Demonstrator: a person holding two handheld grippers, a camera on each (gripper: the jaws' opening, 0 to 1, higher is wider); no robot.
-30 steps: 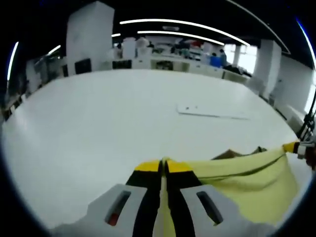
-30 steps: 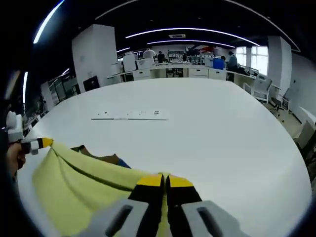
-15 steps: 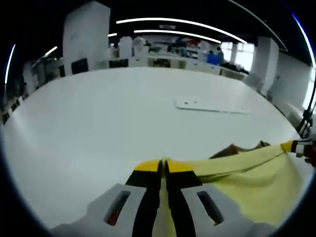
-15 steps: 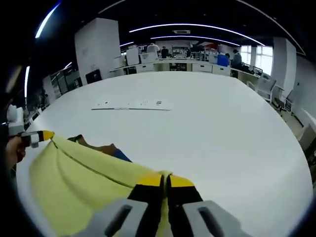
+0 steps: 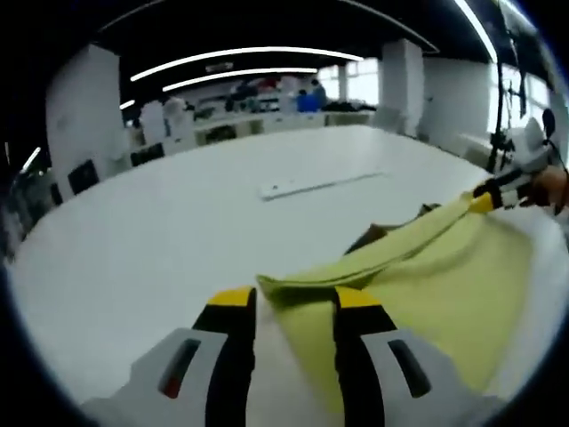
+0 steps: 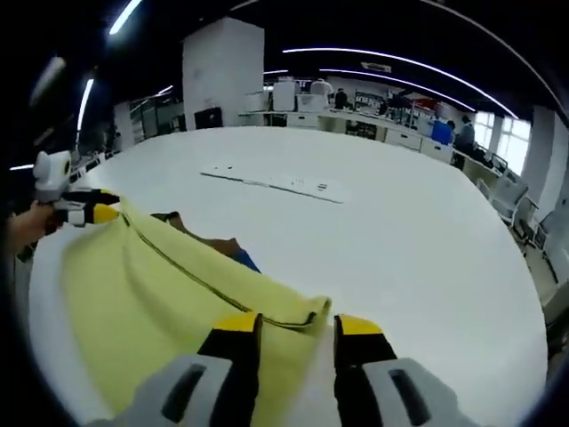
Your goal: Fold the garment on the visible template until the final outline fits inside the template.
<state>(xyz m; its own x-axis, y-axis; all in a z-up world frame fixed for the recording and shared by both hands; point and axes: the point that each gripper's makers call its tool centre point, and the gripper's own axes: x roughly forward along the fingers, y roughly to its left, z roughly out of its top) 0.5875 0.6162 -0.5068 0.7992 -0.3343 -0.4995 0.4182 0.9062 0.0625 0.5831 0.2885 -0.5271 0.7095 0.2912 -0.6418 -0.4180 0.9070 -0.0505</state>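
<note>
We see the yellow garment (image 5: pixel 427 285) spread on the white table (image 5: pixel 160 222), its long axis running from 7 to 2 o'clock in the left gripper view. Its corner lies between the left gripper (image 5: pixel 293 307)'s parted fingers; in the right gripper view its hemmed edge sits between the right gripper (image 6: pixel 292 331)'s parted fingers. Something brown (image 6: pixel 218 245) and blue peeks from under it, mostly hidden. A flat white strip (image 6: pixel 271 182) lies well beyond, toward 12 o'clock.
</note>
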